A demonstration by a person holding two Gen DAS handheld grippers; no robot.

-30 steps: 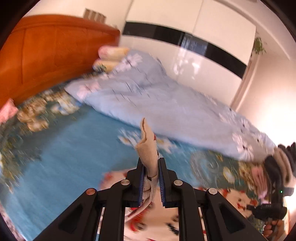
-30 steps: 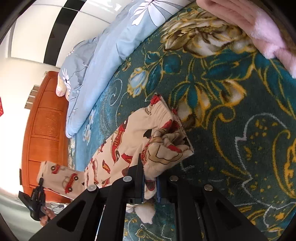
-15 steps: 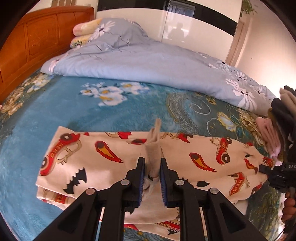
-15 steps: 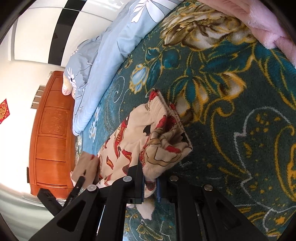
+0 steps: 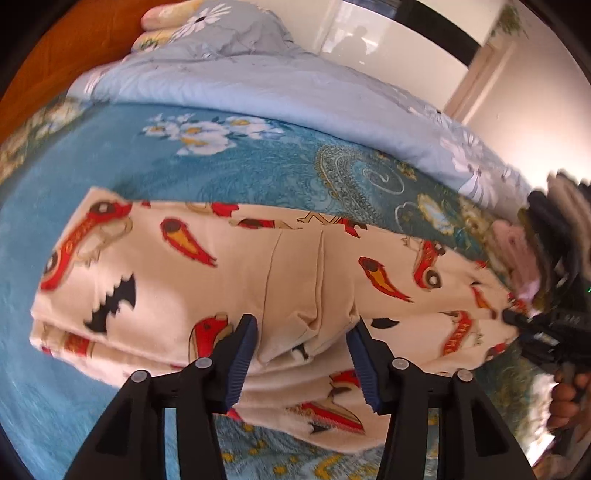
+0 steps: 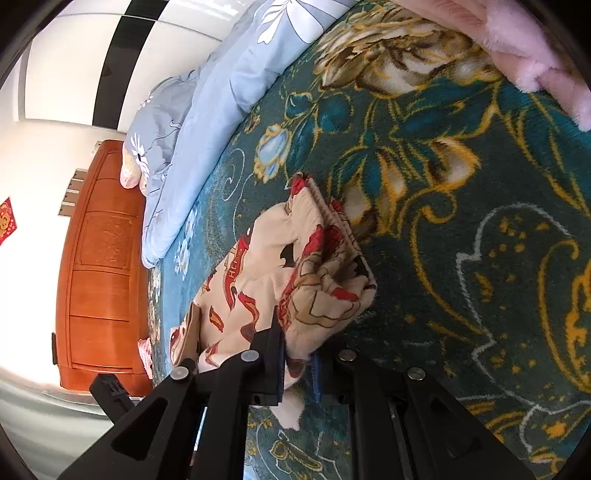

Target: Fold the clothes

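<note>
A home bedroom: wooden headboard [image 6: 103, 266], blue quilt [image 5: 280, 85], pillows [image 5: 166, 14] on a floral-blanketed bed [image 5: 110, 155].

Folded garment [image 5: 229, 280] on bedspread [image 5: 110, 162], duvet [image 5: 280, 92] behind, headboard [image 6: 99, 266] at far end

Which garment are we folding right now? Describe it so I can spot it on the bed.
On the teal floral bedspread, in front of the pale blue duvet, lies a folded cream garment. Its red cars, flames and black bats set it apart from the plain pink fluffy item nearby.
</note>
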